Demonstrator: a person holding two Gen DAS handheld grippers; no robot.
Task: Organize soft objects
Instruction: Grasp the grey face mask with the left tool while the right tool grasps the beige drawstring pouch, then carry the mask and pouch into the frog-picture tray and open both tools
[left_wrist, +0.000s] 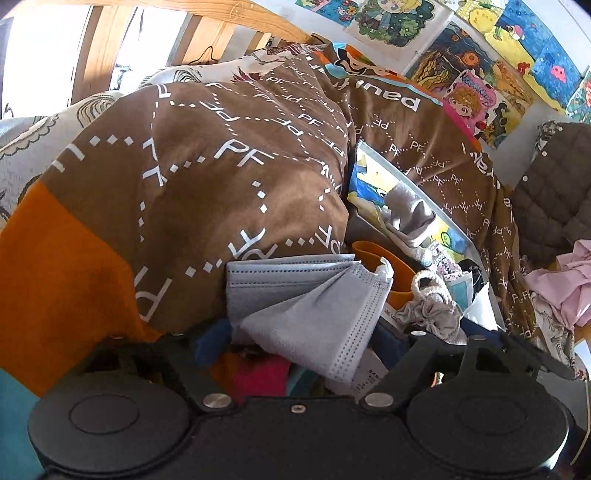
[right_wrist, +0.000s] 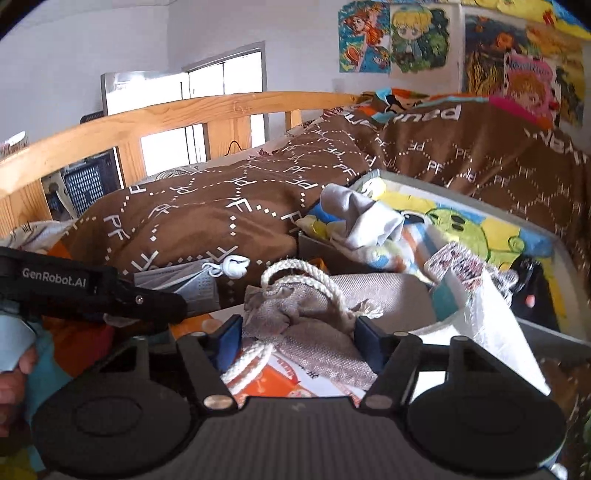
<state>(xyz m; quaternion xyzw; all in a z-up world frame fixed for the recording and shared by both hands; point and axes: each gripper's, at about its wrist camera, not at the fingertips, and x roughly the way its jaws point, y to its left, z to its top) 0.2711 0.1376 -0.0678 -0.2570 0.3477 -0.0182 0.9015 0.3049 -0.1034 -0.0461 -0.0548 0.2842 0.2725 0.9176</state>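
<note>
The right gripper (right_wrist: 297, 341) brackets the grey drawstring pouch (right_wrist: 314, 317); its blue pads (right_wrist: 231, 332) sit on either side of the gathered neck, seemingly just touching the cloth, though a firm clamp cannot be confirmed; the pouch rests at the near end of a shallow cardboard box (right_wrist: 546, 332) on the bed, beside a grey sock (right_wrist: 354, 214). The left gripper (left_wrist: 295, 343) straddles a folded grey face mask (left_wrist: 295, 295) lying against the brown blanket (left_wrist: 207, 177); its fingertips are hidden, so its hold cannot be judged. Both pick-ups seem in hand; next, the closing should finish before lifting, since the loose cloth may slip.
</note>
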